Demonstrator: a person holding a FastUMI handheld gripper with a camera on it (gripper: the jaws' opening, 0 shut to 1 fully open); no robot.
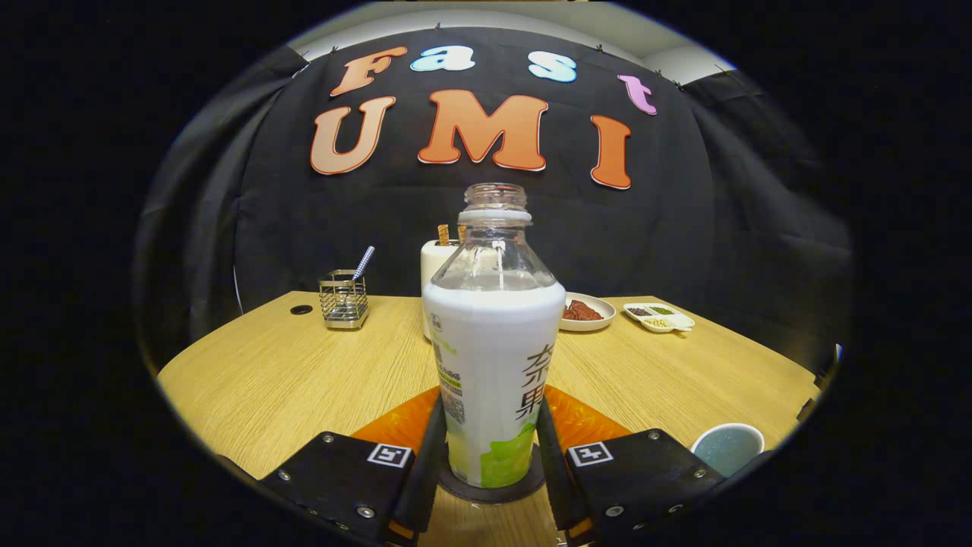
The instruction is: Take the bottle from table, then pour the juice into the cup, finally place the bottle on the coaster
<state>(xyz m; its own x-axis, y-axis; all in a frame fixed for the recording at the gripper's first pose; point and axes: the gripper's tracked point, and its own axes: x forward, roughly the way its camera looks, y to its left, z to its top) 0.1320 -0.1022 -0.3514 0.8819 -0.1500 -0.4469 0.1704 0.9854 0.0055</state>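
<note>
Right up close we have the claw [492, 463], its two black fingers [429, 456] pressed against either side of the bottle [493, 365] and clamped on it. We see the bottle upright between them, cap off, white liquid up to its shoulder, its base on a dark round coaster [492, 492]. Under it all spreads the wooden bench [266, 372], with an orange mat [585, 422] just behind the bottle. Off beside the right finger sits the cup [727, 447], near the bench edge. Beyond the bottle we spot a white container [434, 266], a wire holder [343, 299] with a spoon, a plate [586, 311] of something reddish, and a small divided dish [659, 316].
</note>
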